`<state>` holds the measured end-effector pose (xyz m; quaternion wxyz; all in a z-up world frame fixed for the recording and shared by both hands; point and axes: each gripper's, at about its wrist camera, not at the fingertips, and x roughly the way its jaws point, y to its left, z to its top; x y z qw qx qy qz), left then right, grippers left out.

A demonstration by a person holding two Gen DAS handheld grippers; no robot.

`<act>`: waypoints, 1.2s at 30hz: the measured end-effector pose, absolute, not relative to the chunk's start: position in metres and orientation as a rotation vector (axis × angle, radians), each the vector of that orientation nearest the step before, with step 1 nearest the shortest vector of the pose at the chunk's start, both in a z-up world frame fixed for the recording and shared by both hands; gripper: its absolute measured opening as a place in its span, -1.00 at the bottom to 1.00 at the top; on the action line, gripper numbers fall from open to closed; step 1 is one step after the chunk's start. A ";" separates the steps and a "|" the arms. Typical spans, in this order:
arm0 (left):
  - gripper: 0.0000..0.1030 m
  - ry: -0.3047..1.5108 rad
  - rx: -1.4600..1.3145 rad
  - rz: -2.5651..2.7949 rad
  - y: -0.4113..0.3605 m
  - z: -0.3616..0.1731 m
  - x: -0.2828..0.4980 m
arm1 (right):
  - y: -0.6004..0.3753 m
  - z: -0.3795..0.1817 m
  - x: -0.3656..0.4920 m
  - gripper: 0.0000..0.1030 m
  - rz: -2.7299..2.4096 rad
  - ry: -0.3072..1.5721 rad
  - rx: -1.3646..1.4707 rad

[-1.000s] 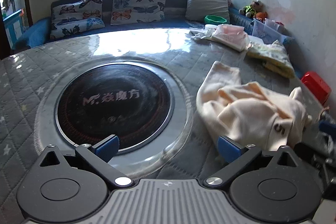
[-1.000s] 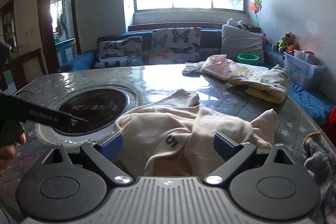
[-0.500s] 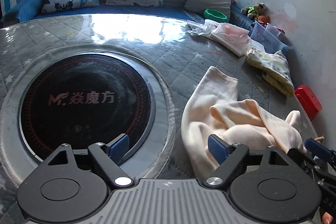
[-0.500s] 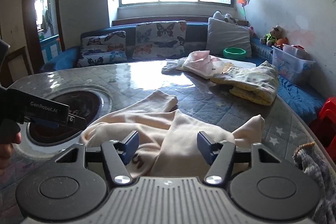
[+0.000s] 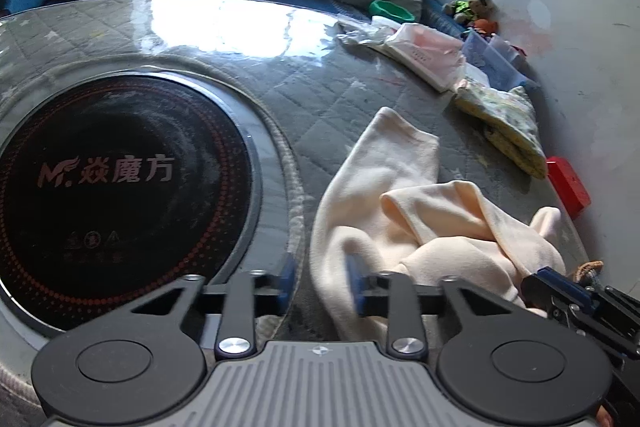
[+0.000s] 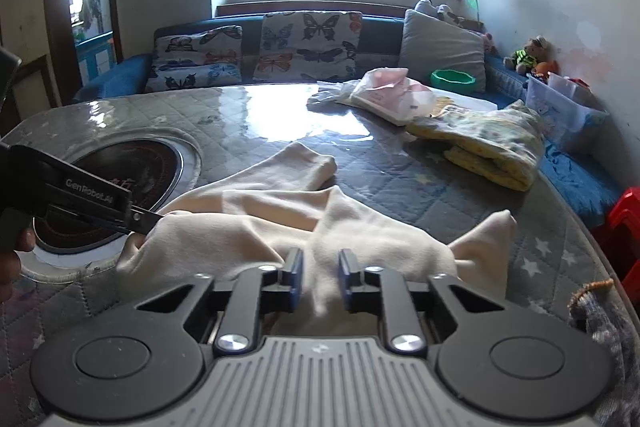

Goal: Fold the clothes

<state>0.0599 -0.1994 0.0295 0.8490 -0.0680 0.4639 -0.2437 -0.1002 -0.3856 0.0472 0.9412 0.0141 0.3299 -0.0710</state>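
Round black cooktop (image 5: 120, 187) set in the desk: "MF." with a wing mark, then the Chinese characters "焱魔方", in reddish letters.
Cooktop, lower edge: three small warning symbols, too small to read.
Left gripper (image 6: 148, 219), side of its black body, seen from the right wrist view: "GenRobot.AI" in white letters.

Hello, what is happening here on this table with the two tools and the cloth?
A person is starting to fold a crumpled cream garment on a quilted table, using two handheld grippers. The left gripper has its fingers around the garment's edge beside the round black cooktop. The right gripper has its fingers around a raised fold at the near edge. Both are nearly closed on the fabric, and nothing is folded yet. A folded yellow floral garment lies farther back.
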 end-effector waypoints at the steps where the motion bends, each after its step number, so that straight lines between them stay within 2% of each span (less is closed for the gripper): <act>1: -0.72 0.972 -0.144 -0.523 -0.200 0.030 0.059 | -0.386 0.047 -0.102 -0.85 -0.150 0.673 0.029; 2: -0.80 0.963 -0.141 -0.532 -0.200 0.031 0.058 | -0.388 0.048 -0.105 -0.91 -0.156 0.669 0.023; 5: -0.86 0.935 -0.138 -0.551 -0.198 0.035 0.053 | -0.388 0.050 -0.112 -0.94 -0.177 0.653 -0.013; 14: -0.85 0.911 -0.146 -0.557 -0.190 0.039 0.049 | -0.390 0.062 -0.134 -0.96 -0.245 0.595 -0.097; 16: -0.78 0.916 -0.148 -0.550 -0.190 0.039 0.050 | -0.394 0.063 -0.138 -0.96 -0.258 0.595 -0.099; 19: -0.42 0.917 -0.151 -0.534 -0.190 0.039 0.051 | -0.398 0.061 -0.142 -0.96 -0.269 0.603 -0.097; 20: -0.23 0.919 -0.152 -0.528 -0.190 0.038 0.052 | -0.399 0.059 -0.143 -0.96 -0.271 0.605 -0.097; 25: -0.23 0.942 -0.149 -0.521 -0.195 0.031 0.058 | -0.403 0.053 -0.147 -0.95 -0.269 0.626 -0.078; 28: -0.27 0.949 -0.148 -0.531 -0.199 0.028 0.059 | -0.404 0.048 -0.147 -0.91 -0.254 0.634 -0.060; 30: -0.57 0.949 -0.147 -0.543 -0.200 0.027 0.059 | -0.404 0.047 -0.147 -0.87 -0.241 0.632 -0.048; 32: -0.74 0.946 -0.145 -0.559 -0.202 0.027 0.057 | -0.402 0.047 -0.145 -0.72 -0.233 0.630 -0.039; 36: -0.88 0.907 -0.123 -0.567 -0.203 0.031 0.052 | -0.400 0.043 -0.139 -0.72 -0.208 0.651 -0.037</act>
